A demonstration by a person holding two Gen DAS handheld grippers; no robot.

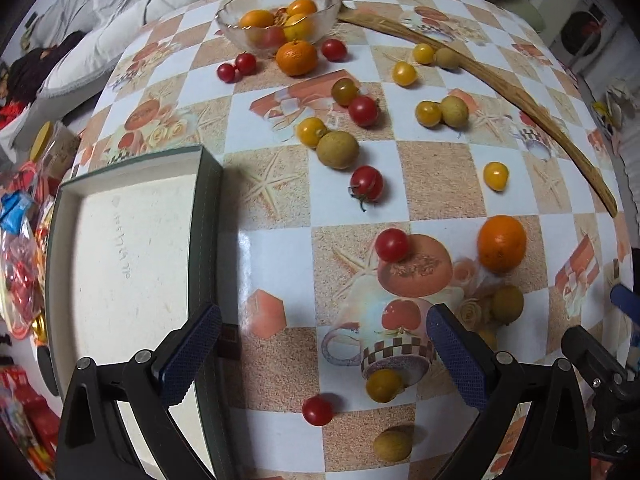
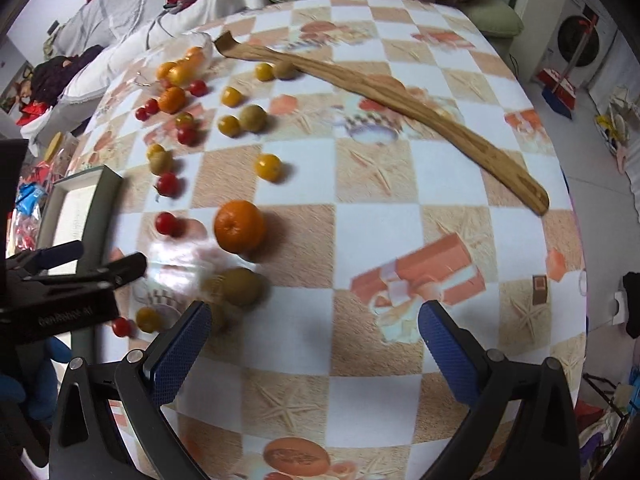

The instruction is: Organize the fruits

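Note:
Red and yellow cherry tomatoes, brown longans and tangerines lie scattered on the patterned table. A glass bowl point(image 1: 276, 12) at the far side holds tangerines and tomatoes. An empty box tray point(image 1: 120, 248) sits at the left. My left gripper point(image 1: 324, 352) is open and empty above a yellow tomato point(image 1: 382, 385) and a red tomato point(image 1: 317, 410). My right gripper point(image 2: 314, 344) is open and empty over bare table; a tangerine point(image 2: 239, 226) and a longan point(image 2: 242, 286) lie ahead to its left. The left gripper point(image 2: 92, 264) shows at the right wrist view's left edge.
A long curved wooden strip point(image 1: 500, 80) lies across the far right of the table; it also shows in the right wrist view point(image 2: 400, 100). Snack packets point(image 1: 20, 260) sit beyond the table's left edge. A sofa with blankets point(image 2: 160, 12) stands behind.

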